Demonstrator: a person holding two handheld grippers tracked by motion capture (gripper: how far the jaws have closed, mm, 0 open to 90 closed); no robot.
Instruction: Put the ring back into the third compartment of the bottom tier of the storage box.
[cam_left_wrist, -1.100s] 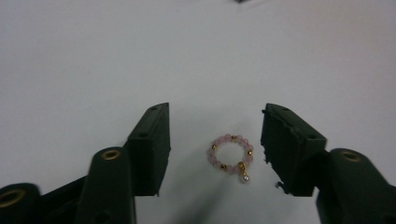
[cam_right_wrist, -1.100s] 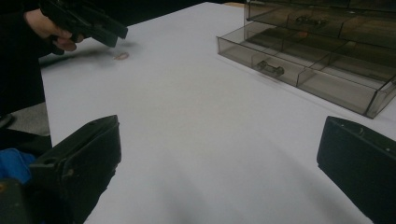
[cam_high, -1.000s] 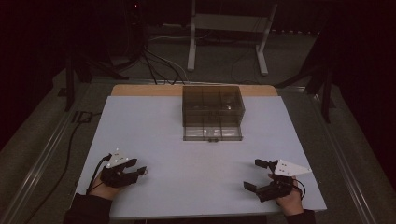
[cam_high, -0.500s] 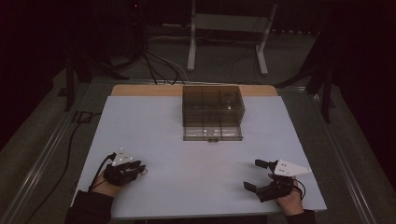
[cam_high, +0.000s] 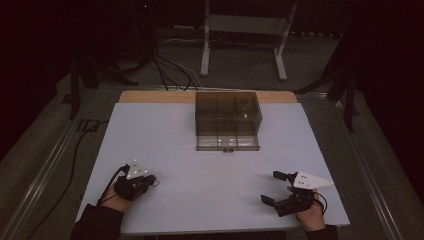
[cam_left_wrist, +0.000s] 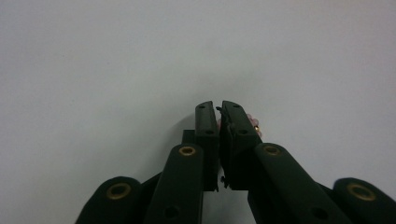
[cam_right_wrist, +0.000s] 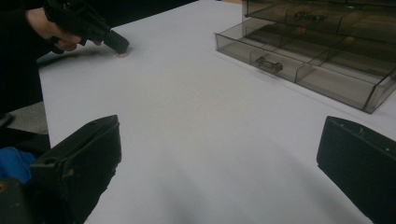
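My left gripper (cam_high: 150, 181) rests low on the white table (cam_high: 210, 170) at the front left. Its jaws are shut (cam_left_wrist: 219, 106) on a small pink item with a gold speck (cam_left_wrist: 255, 123), which peeks out beside the right jaw. In the right gripper view the left gripper (cam_right_wrist: 116, 45) presses its tip down at that pink item (cam_right_wrist: 122, 54). My right gripper (cam_high: 270, 187) is at the front right, open, with bare table between its jaws (cam_right_wrist: 219, 135).
A smoky clear drawer box (cam_high: 227, 112) stands at the back middle of the table. Its bottom drawer (cam_high: 227, 141) is pulled out, with compartments (cam_right_wrist: 299, 60) holding small parts. Metal stand legs (cam_high: 242, 45) and cables lie on the floor behind.
The left gripper was open a second ago; it has tipped down to the table and shut on the small pink item. The right gripper has stayed still.
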